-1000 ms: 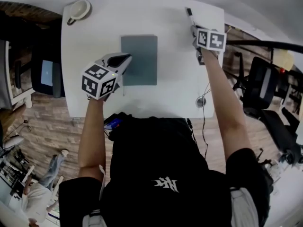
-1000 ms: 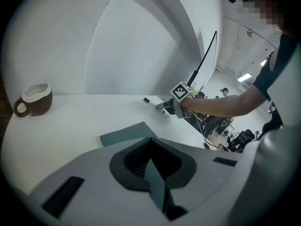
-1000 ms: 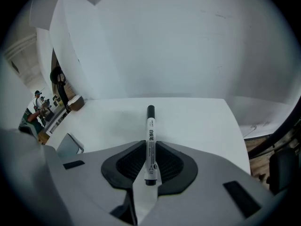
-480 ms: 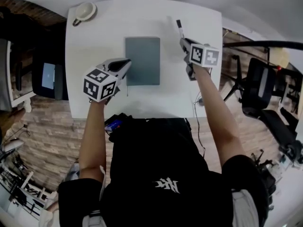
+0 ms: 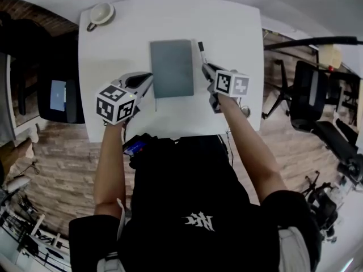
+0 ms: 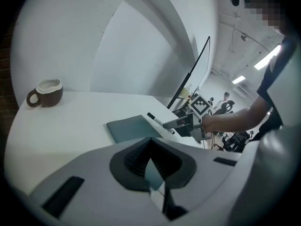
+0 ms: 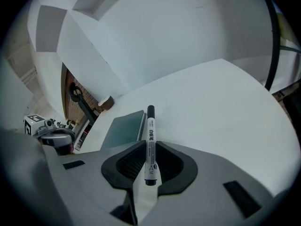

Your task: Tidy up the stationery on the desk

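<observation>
Right gripper (image 5: 205,67), jaws clamped on the marker (image 5: 201,51), now sits beside the notebook (image 5: 171,68), away from the surface's (image 5: 232,21) far-right corner; left gripper (image 5: 150,76) jaws pressed together, empty

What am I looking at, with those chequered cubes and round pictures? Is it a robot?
No robot: a person at a white desk holds a two-jaw gripper in each hand; the patterned cubes belong to them. The overhead picture comes from a camera on the person's head. The other two come from cameras riding on each gripper, looking along its jaws. On the desk lie a grey notebook and, in a far corner, a brown mug. The right gripper grips a marker beside the notebook's right edge. The left gripper, shut on nothing, is at its left edge.
</observation>
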